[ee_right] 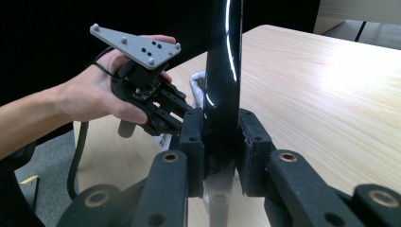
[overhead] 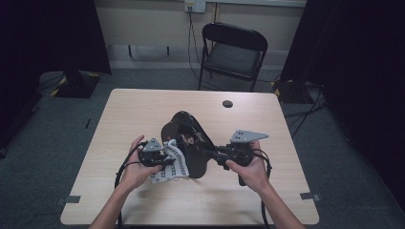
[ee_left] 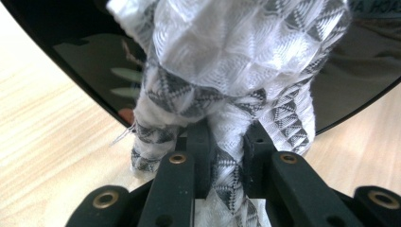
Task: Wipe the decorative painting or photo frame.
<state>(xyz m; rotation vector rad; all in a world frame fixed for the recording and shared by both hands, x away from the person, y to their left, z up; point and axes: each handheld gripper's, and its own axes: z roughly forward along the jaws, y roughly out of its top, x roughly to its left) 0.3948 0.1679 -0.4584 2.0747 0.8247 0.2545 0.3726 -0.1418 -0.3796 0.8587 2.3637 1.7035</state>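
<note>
The 2 claws are sharing 1 job near the middle of the surface, a little toward its near edge: wiping a glossy black curved panel [overhead: 187, 138] with a patterned cloth [overhead: 171, 164]. The right claw [overhead: 213, 153] is clamping the panel's thin edge between its pads, as the right gripper view is showing with the black sheet [ee_right: 222, 94] standing upright and squeezed from both sides; holding it by the rim is keeping the broad shiny face free and is steadying it against the push of the wiping. The left claw [overhead: 168, 160] is closed on a gathered fold of the white-and-grey cloth [ee_left: 227, 71], so the rest of the fabric is bunching out ahead of the jaws as a soft pad (a sensible way to keep hard jaw tips off a surface that scratches easily). In the left gripper view that bunch is pressing against the dark panel [ee_left: 85, 61], whose lower rim seems to be resting on the wood, though I cannot tell that for certain. The left claw [ee_right: 163, 111] is working just beside the right one, on the panel's left side, so the 2 forces are meeting close together rather than twisting the piece.
</note>
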